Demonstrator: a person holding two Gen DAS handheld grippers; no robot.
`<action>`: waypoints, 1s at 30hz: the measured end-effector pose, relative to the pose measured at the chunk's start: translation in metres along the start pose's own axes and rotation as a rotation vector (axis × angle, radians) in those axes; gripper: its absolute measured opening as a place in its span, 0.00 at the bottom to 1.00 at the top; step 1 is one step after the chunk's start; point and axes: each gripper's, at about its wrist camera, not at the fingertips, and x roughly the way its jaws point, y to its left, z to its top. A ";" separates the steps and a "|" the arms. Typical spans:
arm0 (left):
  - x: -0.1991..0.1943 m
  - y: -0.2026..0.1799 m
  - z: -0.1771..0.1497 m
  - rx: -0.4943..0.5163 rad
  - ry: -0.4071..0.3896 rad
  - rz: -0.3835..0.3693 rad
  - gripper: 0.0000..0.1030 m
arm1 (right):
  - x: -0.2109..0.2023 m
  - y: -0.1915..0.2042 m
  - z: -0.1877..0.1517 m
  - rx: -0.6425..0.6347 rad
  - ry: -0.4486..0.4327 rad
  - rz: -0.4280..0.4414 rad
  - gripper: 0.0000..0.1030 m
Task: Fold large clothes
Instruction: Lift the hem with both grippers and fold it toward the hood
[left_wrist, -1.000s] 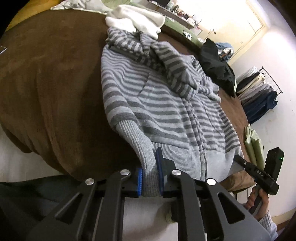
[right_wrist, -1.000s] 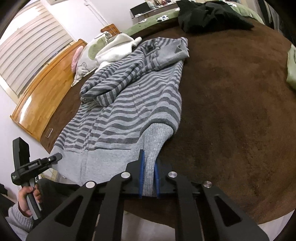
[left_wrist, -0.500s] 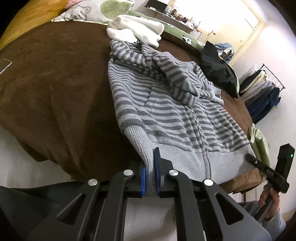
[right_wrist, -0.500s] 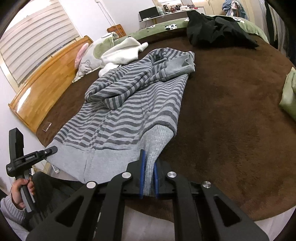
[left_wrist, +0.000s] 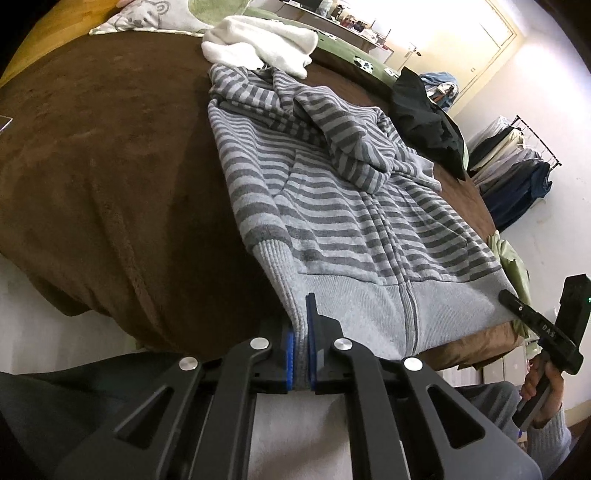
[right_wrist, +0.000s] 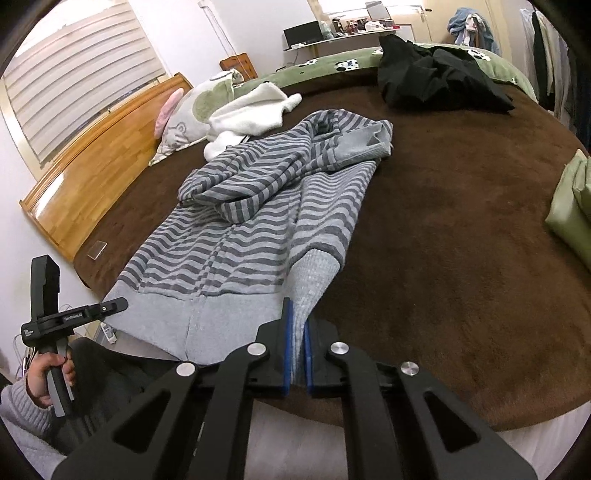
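Striped hoodie lying front-up on the brown bed, zip closed, hem at the near edge, both sleeves already folded in over the body. Left gripper is clenched on the hem's left corner; its jaws have just been closing on the cloth. Right gripper is clenched on the right corner. Judged stage: side folds done; the hem-to-hood fold remains to be made.
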 end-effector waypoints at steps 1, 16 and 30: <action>-0.001 -0.002 0.000 0.010 -0.003 0.001 0.07 | 0.000 0.000 -0.001 -0.003 0.003 -0.001 0.05; -0.053 0.000 0.010 0.048 -0.021 -0.014 0.07 | -0.045 0.015 -0.013 -0.023 -0.009 0.014 0.05; -0.063 -0.006 0.045 0.041 -0.123 -0.018 0.07 | -0.057 0.026 0.036 -0.025 -0.105 0.016 0.05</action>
